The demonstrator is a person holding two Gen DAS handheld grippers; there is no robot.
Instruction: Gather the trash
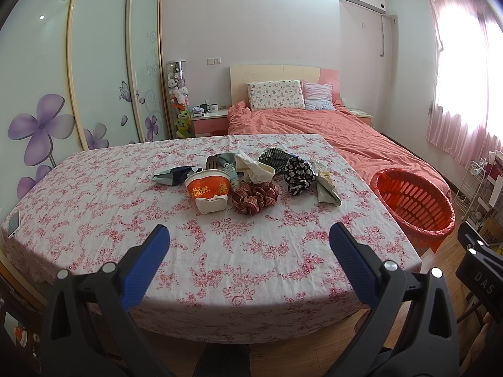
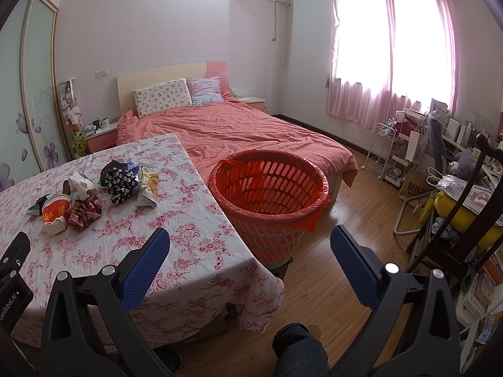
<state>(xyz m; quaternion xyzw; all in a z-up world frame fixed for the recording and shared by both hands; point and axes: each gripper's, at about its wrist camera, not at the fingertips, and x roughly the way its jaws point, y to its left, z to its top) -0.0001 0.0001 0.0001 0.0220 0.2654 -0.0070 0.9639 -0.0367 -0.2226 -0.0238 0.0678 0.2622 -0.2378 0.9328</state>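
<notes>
You held the left gripper (image 1: 250, 235) and right gripper (image 2: 250, 238) spread apart and empty, near the desk (image 1: 157, 213) edge, while the crumpled wrappers (image 1: 327, 185) and crushed orange-and-white paper cup (image 1: 207, 193) lay mid-desk among cloth scrunchies (image 1: 254, 196), which risked binning a scrunchie in the red mesh plastic basket (image 2: 270, 185) at the right.

I am looking along the left gripper (image 1: 248, 235): two black plastic arms with triangular cut-outs are carrying blue ribbed pads (image 1: 147, 270) on their inner faces, and round silver screws (image 1: 108, 267) are sitting just behind each pad. The right gripper (image 2: 250, 238) is showing me the same build, black frame, blue textured pads (image 2: 353, 264), silver screw heads (image 2: 390, 267). Off to the outer side of the left jaws, the other unit's black body is bearing white letters "DAS" (image 1: 482, 282). Below the right jaws, a knee in dark blue denim (image 2: 298, 348) is showing.
</notes>
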